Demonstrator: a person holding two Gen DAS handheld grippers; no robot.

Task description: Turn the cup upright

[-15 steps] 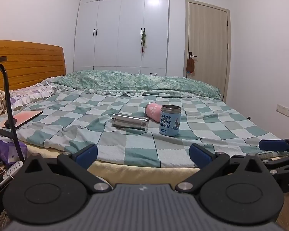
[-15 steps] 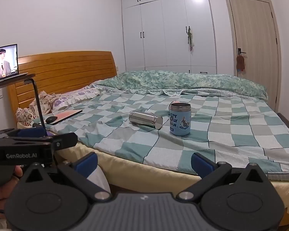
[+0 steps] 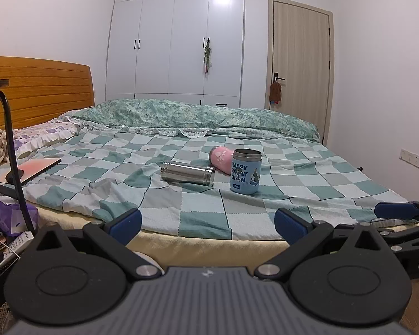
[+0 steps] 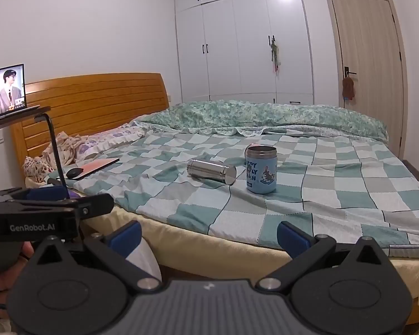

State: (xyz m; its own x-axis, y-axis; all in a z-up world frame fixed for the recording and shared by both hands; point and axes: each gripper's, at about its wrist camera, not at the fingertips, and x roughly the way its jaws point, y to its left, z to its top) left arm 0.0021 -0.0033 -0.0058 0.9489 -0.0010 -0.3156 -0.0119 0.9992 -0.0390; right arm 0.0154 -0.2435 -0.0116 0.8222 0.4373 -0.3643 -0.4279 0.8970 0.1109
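Note:
A steel cup [image 3: 187, 173] lies on its side on the checkered bed cover, also in the right wrist view [image 4: 211, 171]. A blue printed cup [image 3: 245, 171] stands upright just right of it, also seen in the right wrist view [image 4: 261, 169]. A pink cup [image 3: 220, 157] lies on its side behind them; in the right wrist view the blue cup hides it. My left gripper [image 3: 208, 220] is open and empty, short of the bed's near edge. My right gripper [image 4: 208, 234] is open and empty, also off the bed, to the right of the left one.
The bed [image 3: 198, 220] has a wooden headboard [image 4: 97, 103] at the left and a rolled green duvet [image 3: 198, 115] at the back. A pink tablet with a mouse [image 3: 28, 170] lies on the bed's left side. A black stand [image 3: 12, 150] rises at the left edge.

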